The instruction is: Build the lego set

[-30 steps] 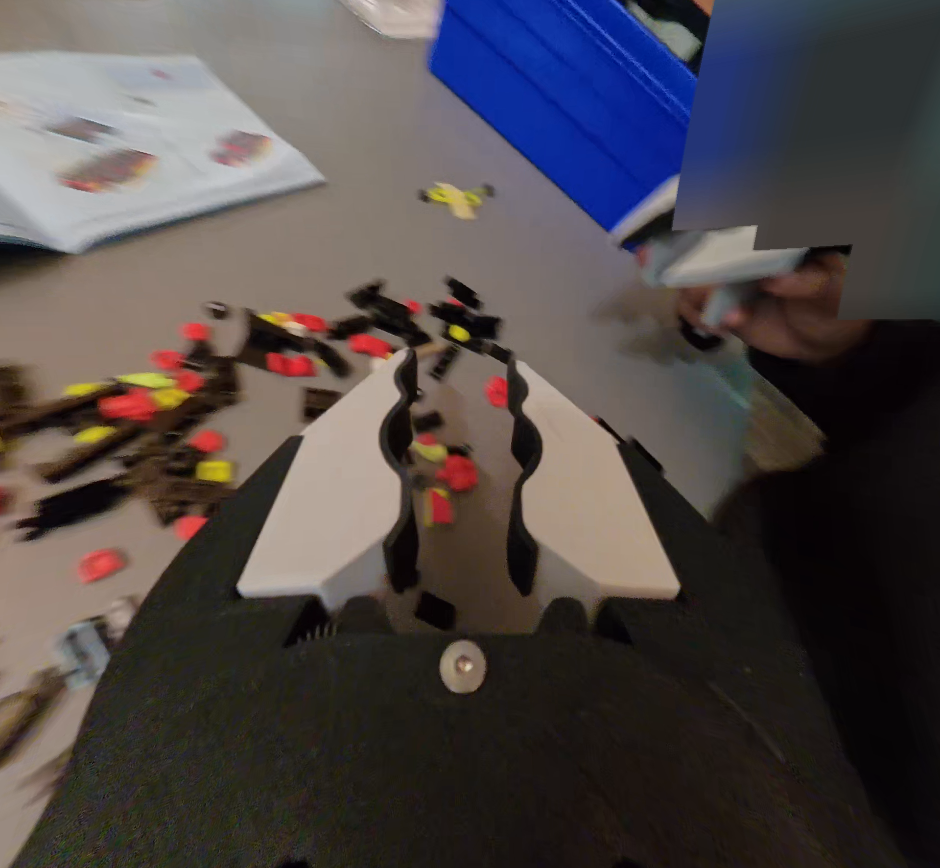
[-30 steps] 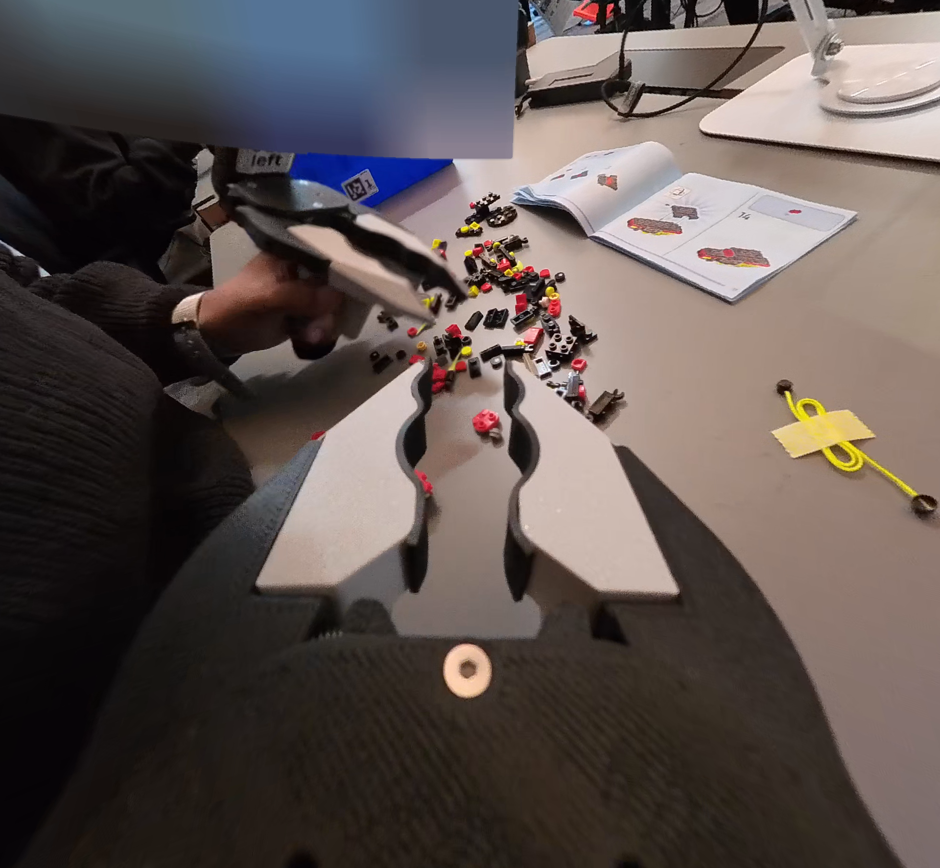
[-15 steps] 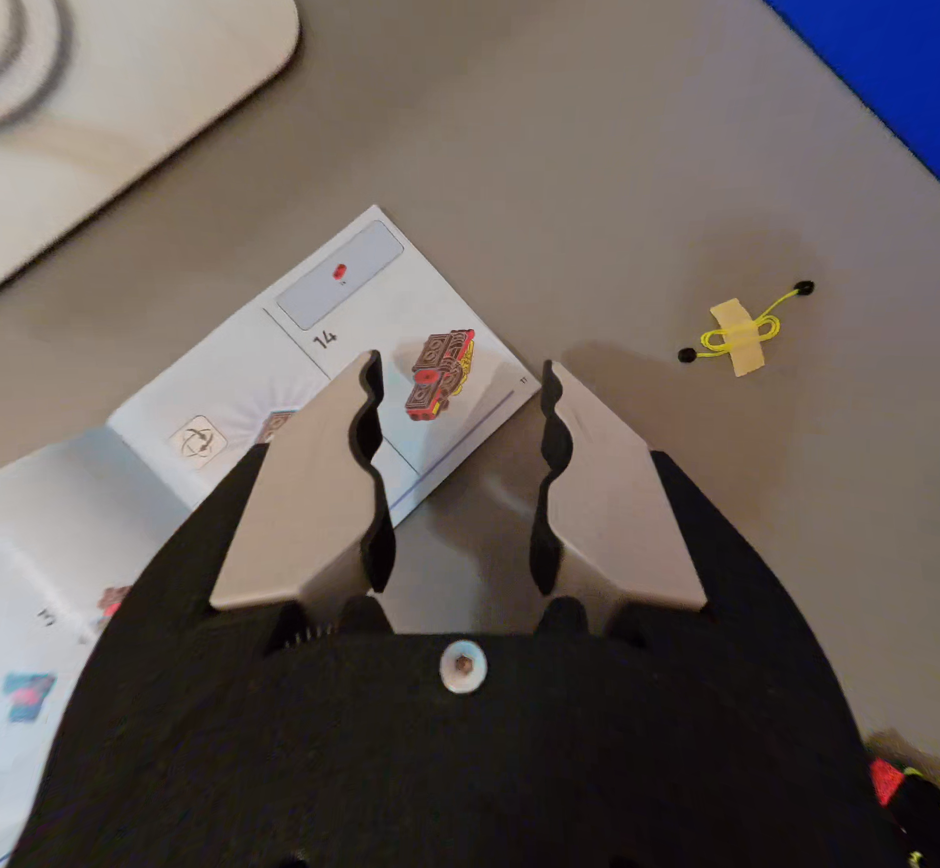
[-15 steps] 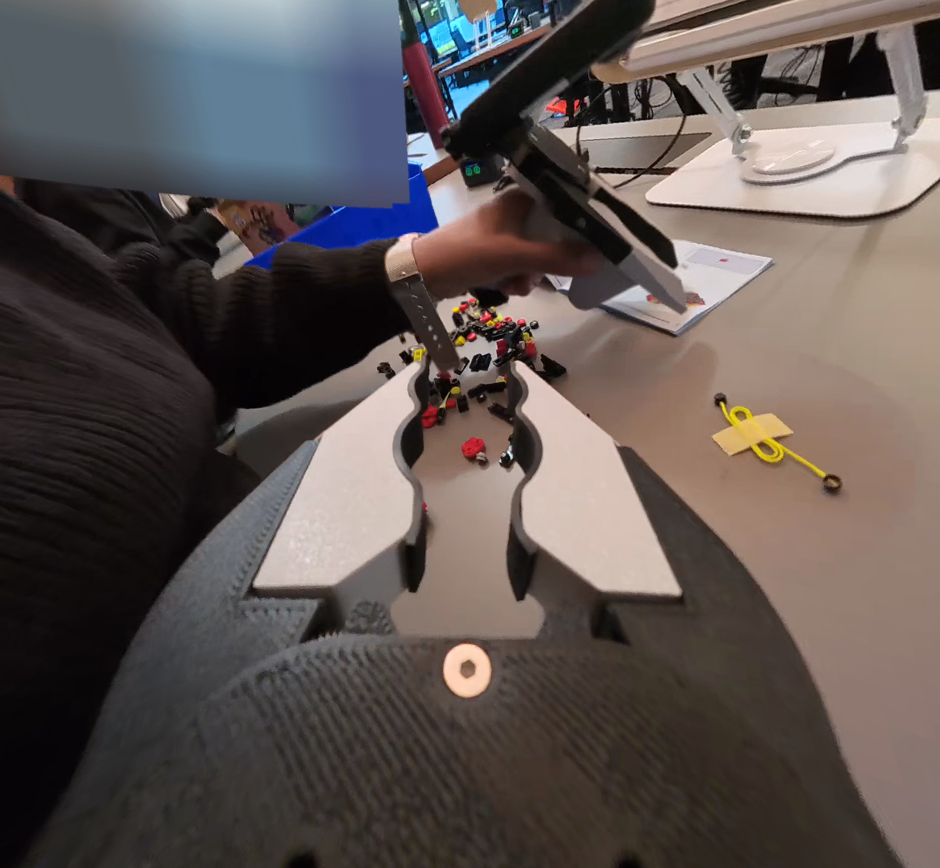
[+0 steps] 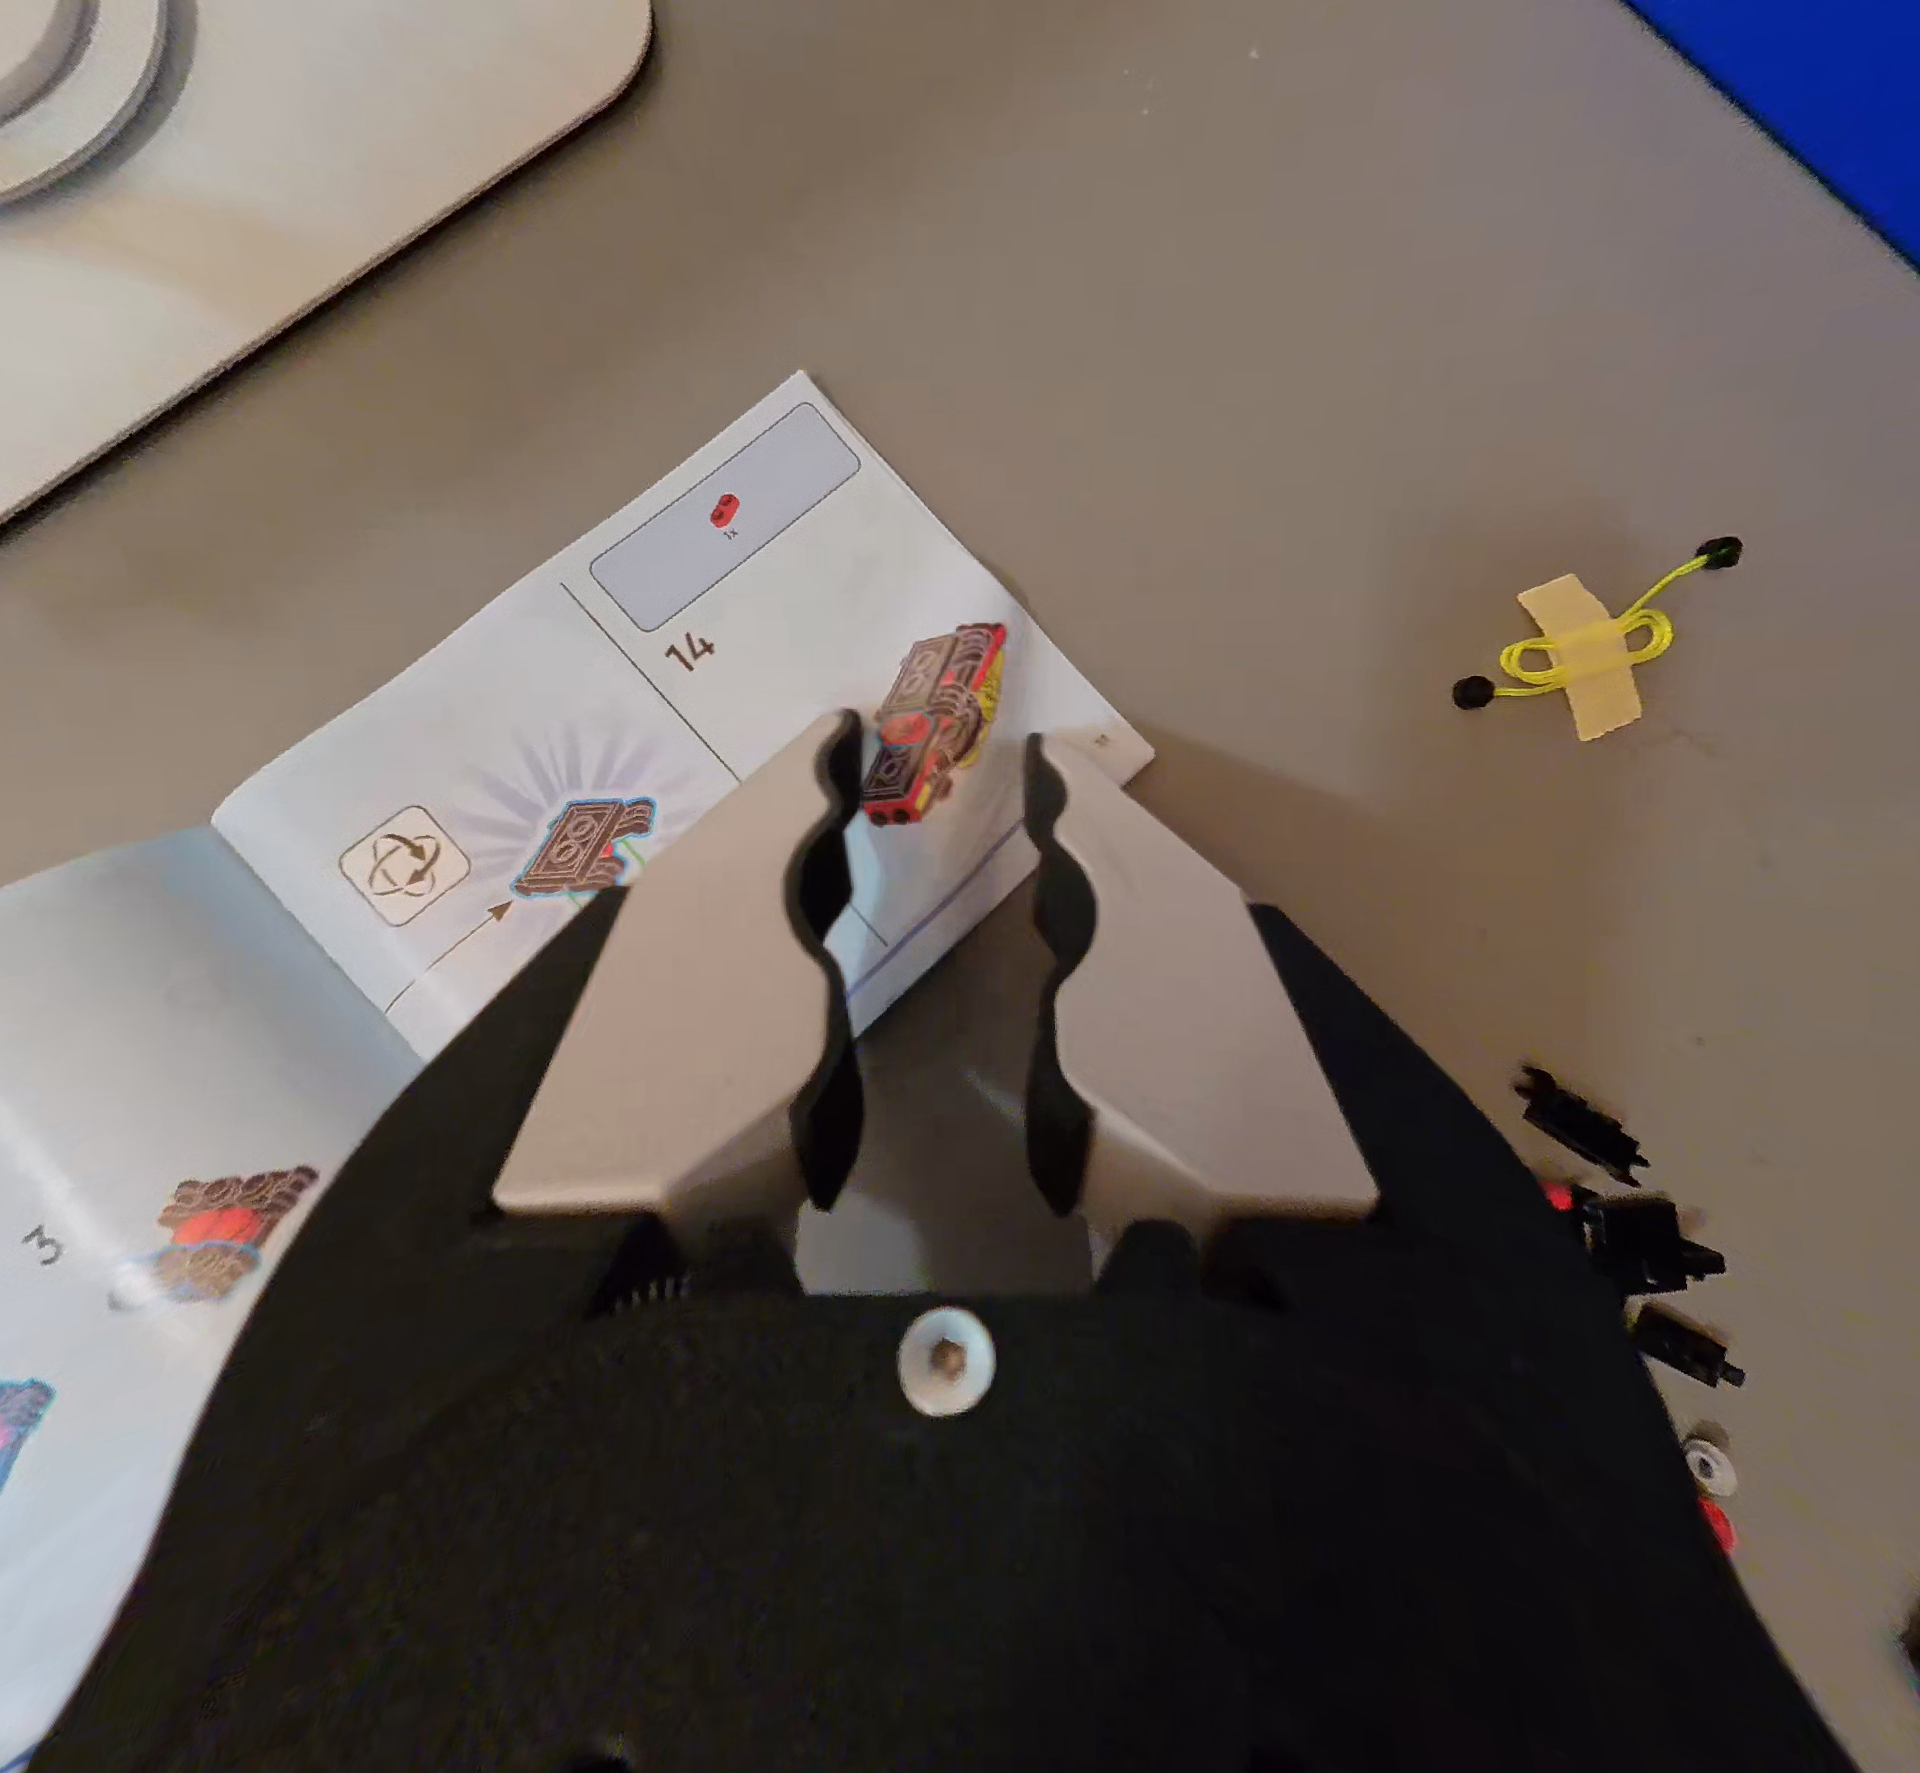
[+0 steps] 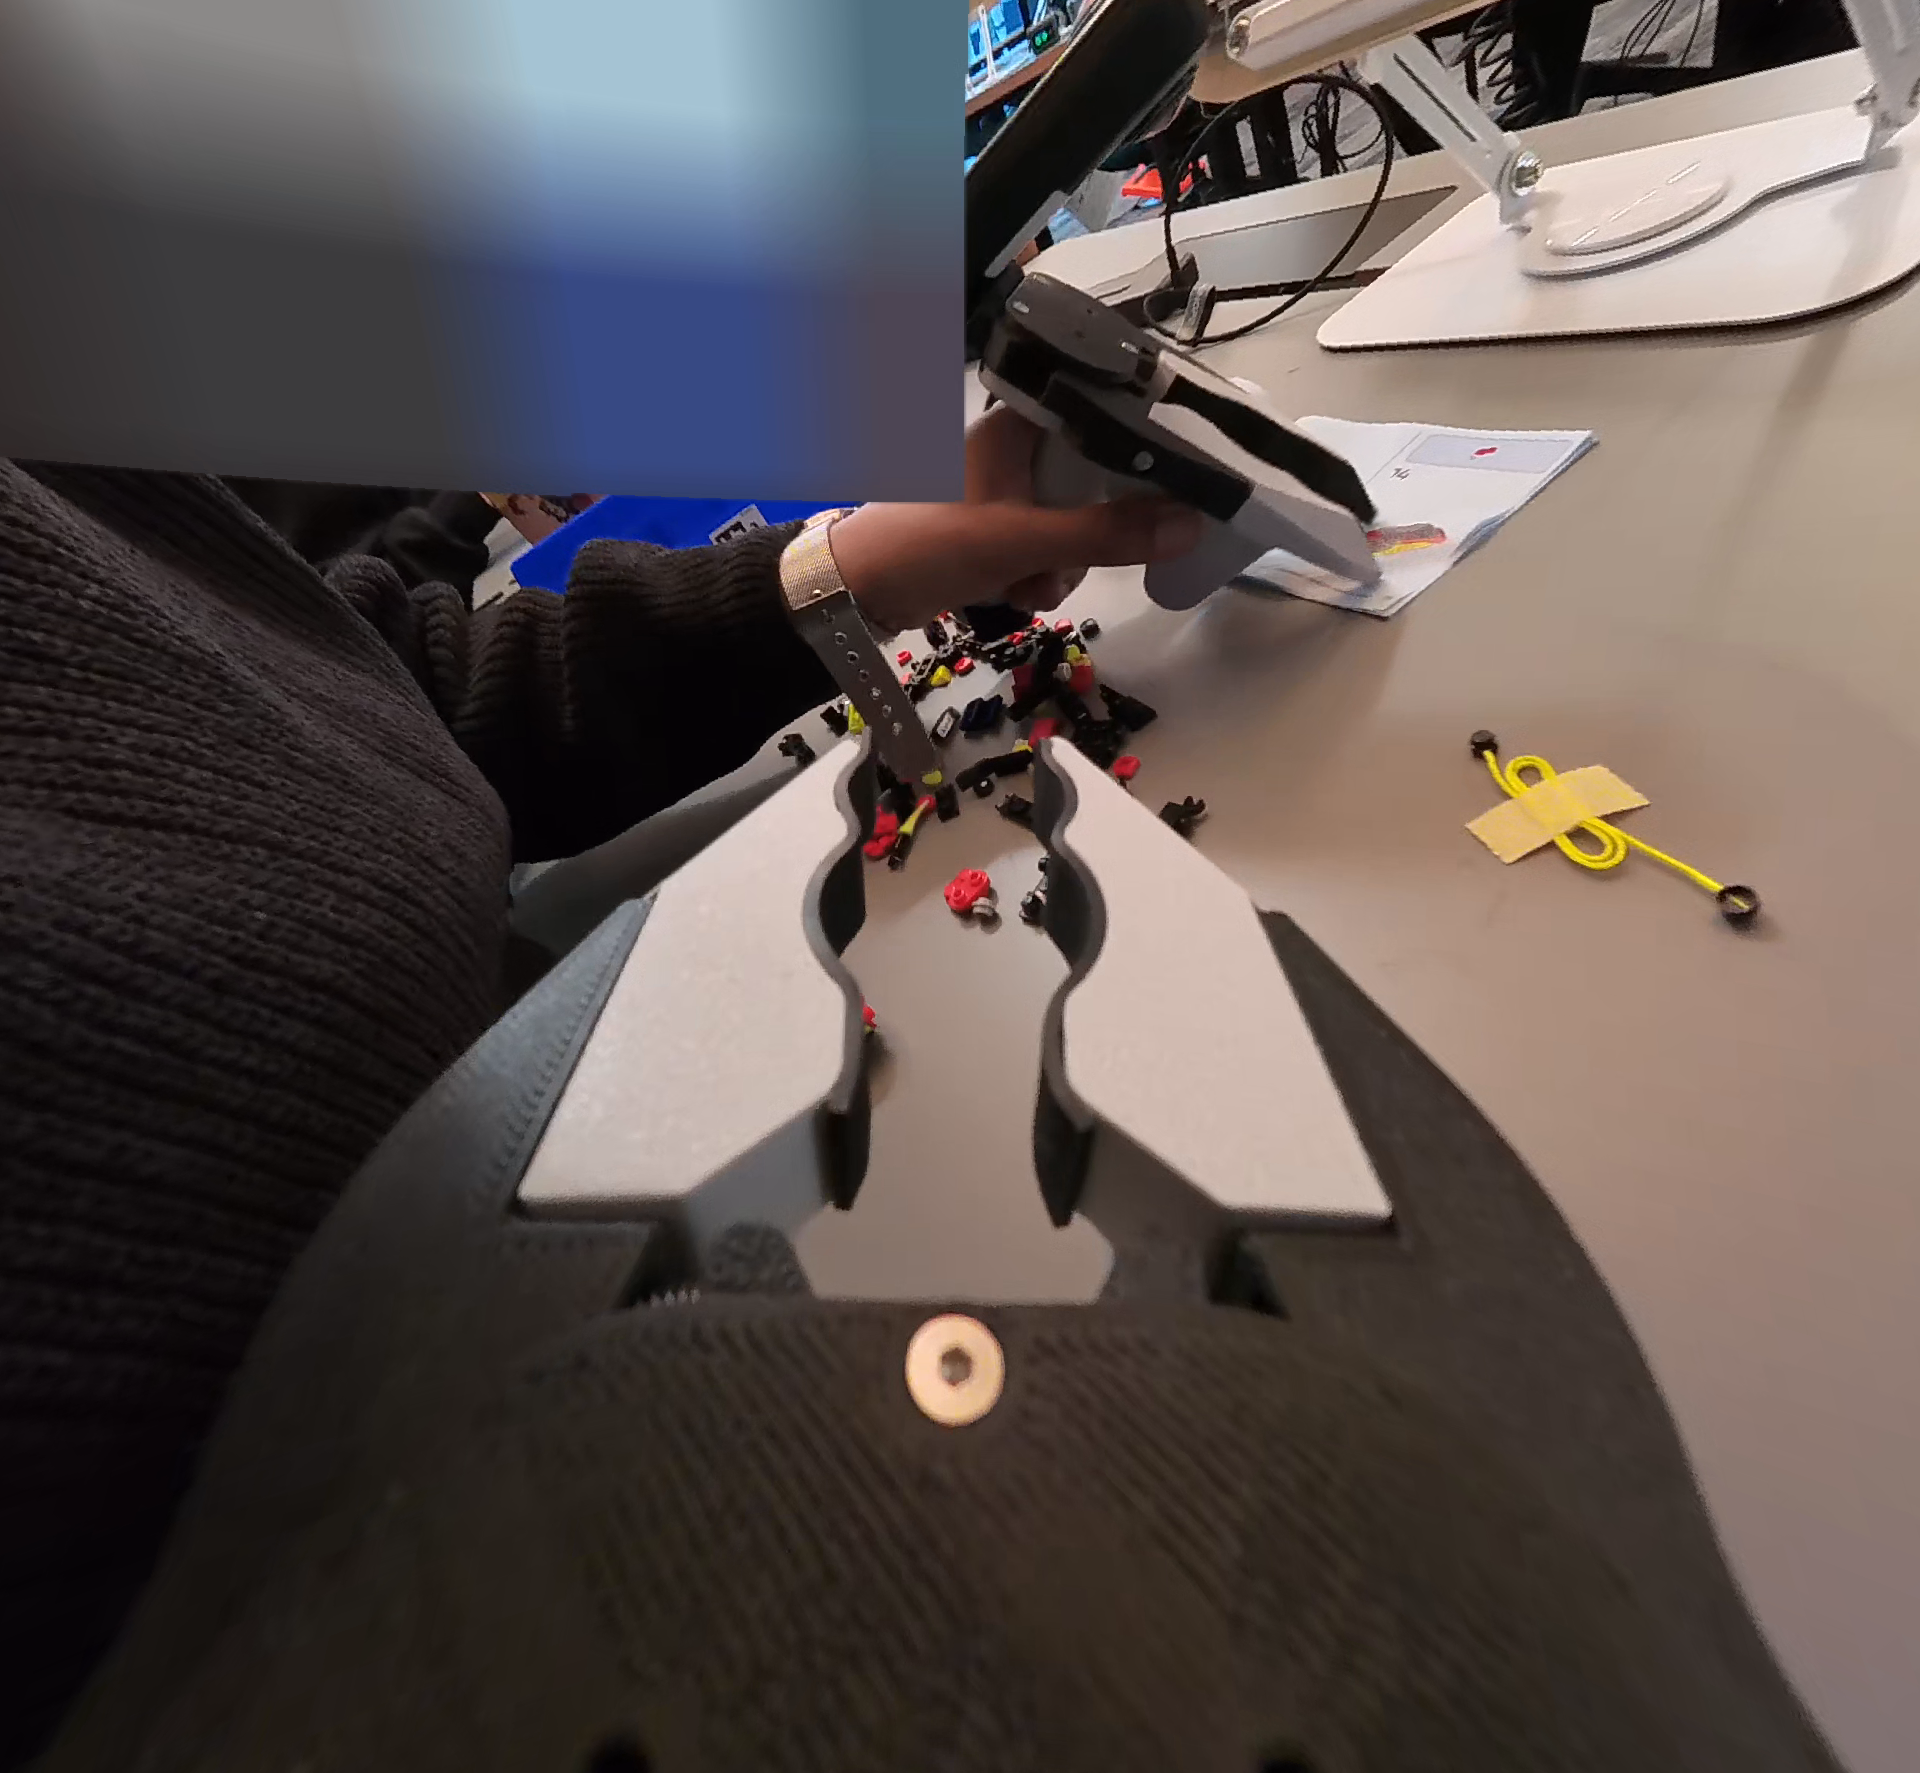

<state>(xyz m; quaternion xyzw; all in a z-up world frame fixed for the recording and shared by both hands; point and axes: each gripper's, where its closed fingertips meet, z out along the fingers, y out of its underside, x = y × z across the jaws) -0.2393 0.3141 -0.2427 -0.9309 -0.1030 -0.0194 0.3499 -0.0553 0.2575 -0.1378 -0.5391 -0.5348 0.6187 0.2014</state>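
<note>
Two hand-held grippers over a grey table [image 6: 1558, 1048] strewn with small building pieces

Left gripper [image 5: 940, 736]: jaws apart, empty, over the lower-right corner of the open instruction booklet [image 5: 727, 663] at frame centre; right gripper [image 6: 945, 767]: jaws apart, empty, just short of the loose red, black and yellow pieces [image 6: 1018, 705]; nothing assembled in view; taped yellow cord [image 6: 1569, 830] at right; white stand base [image 6: 1662, 248] upper right; blue bin [image 5: 1766, 9]; office clutter beyond.
</note>
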